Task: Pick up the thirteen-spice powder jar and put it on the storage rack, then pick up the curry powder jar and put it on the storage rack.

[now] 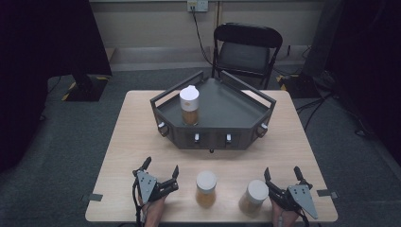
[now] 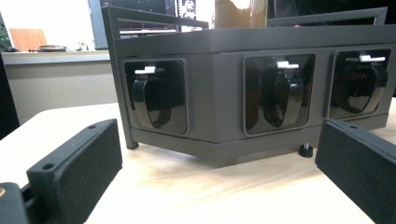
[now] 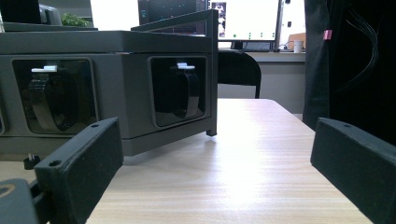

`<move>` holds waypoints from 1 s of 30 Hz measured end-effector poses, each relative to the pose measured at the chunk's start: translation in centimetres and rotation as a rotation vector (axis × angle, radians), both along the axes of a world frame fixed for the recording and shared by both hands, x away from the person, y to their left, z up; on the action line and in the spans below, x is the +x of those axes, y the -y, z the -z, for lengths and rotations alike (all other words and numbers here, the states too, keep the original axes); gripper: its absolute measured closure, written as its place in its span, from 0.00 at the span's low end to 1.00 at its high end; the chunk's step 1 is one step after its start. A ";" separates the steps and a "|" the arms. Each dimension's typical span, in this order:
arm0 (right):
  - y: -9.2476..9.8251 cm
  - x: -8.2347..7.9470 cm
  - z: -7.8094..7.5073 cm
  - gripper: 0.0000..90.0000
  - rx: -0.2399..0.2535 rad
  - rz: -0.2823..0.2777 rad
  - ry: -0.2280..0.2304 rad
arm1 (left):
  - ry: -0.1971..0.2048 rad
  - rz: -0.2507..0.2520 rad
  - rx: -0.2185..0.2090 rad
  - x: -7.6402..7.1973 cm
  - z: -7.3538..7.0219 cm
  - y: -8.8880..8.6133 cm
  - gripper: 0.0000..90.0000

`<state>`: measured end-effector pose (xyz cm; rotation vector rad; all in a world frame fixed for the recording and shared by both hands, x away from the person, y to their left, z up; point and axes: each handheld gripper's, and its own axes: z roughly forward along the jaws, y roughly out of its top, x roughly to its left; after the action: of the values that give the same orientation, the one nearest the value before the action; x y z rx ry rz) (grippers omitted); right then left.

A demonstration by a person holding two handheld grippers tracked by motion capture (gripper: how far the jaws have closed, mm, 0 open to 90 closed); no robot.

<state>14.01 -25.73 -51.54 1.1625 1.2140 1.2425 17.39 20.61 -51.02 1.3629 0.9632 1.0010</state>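
A dark grey tray stand (image 1: 222,106) sits mid-table, and a white-capped jar of amber contents (image 1: 189,105) stands upright on its left side. Two more white-capped jars rest on the table near the front edge: one in the middle (image 1: 206,188), one to its right (image 1: 253,197). My left gripper (image 1: 161,168) lies open at the front left, left of the middle jar. My right gripper (image 1: 282,171) lies open at the front right, beside the right jar. In the left gripper view the stand's front (image 2: 261,100) fills the space beyond the open jaws, with the jar's base (image 2: 240,13) on top.
The stand's front faces carry black latches with white tabs (image 2: 287,64) (image 3: 186,66). A black folding chair (image 1: 246,49) stands behind the table. Bare wooden tabletop (image 3: 243,154) stretches between the grippers and the stand.
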 end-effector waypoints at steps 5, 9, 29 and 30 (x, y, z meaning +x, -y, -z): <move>0.0 0.0 0.0 0.01 0.000 0.000 0.000 | -0.006 0.002 -0.005 0.1 0.0 0.0 0.00; 0.0 0.0 0.0 0.01 0.000 0.000 0.000 | -0.003 -0.011 -0.018 0.0 0.1 0.1 0.00; 0.0 -0.1 0.1 0.02 0.001 0.003 0.005 | 0.019 -0.022 -0.044 -0.3 0.6 0.1 0.01; 0.0 -0.1 0.2 0.02 0.005 0.005 0.011 | 0.019 -0.022 -0.044 -0.3 0.6 0.1 0.01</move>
<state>13.90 -25.70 -51.71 1.1605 1.2003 1.2475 17.13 20.52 -51.65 1.3068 0.9820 1.0021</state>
